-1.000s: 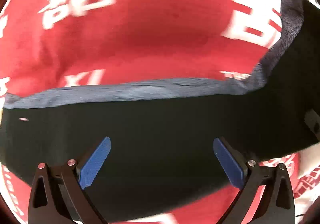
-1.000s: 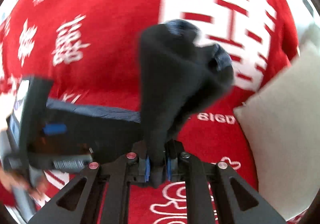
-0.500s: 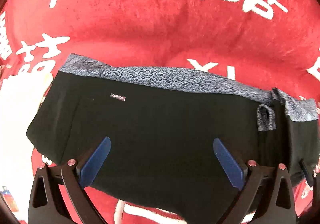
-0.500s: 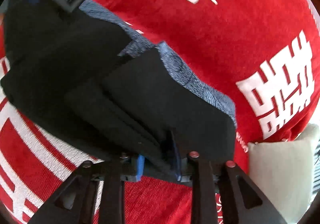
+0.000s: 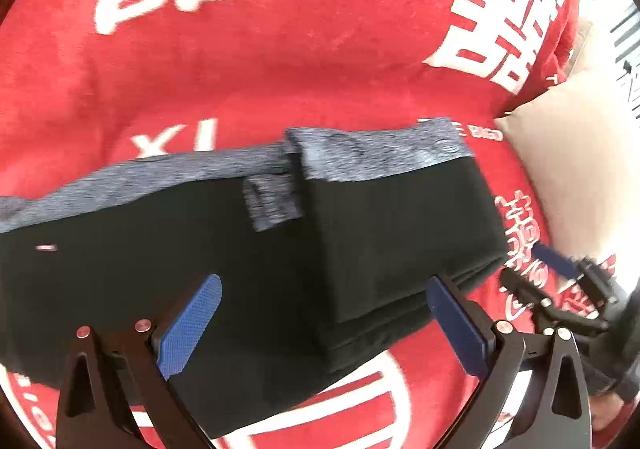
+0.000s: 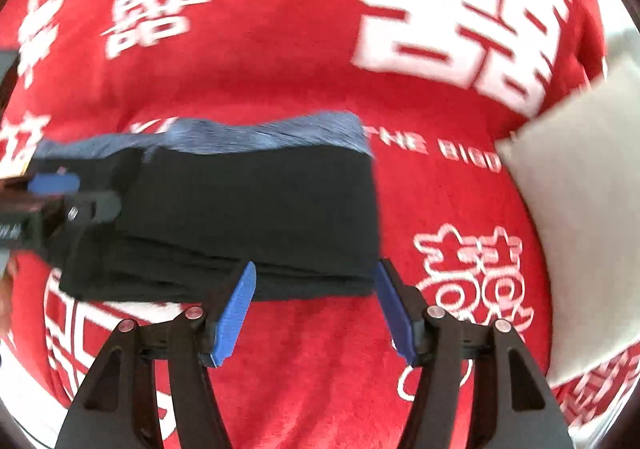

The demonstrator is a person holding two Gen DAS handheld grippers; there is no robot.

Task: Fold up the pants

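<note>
Black pants (image 5: 248, 289) with a grey waistband (image 5: 372, 157) lie folded on the red blanket, a doubled layer stacked on their right half. My left gripper (image 5: 324, 313) hovers over the pants, open, with nothing between its blue pads. In the right wrist view the pants (image 6: 256, 209) lie just beyond my right gripper (image 6: 314, 297). Its jaws are opening, and the near right edge of the fold sits between the fingertips without the pads pressing on it. The left wrist view also catches the right gripper (image 5: 560, 281) at the right, and the left gripper (image 6: 60, 189) shows at that view's left edge.
A red blanket (image 5: 280, 49) with large white characters covers the whole surface. A beige cushion (image 5: 568, 169) lies close to the pants' right end, also seen as the cushion (image 6: 580, 229) at the right. Part of a hand shows at the lower right (image 5: 608, 409).
My right gripper was shut on a hanging black fold; it carried it over, laid it on the pants and spread its jaws. The left gripper stayed open while its view swung rightward.
</note>
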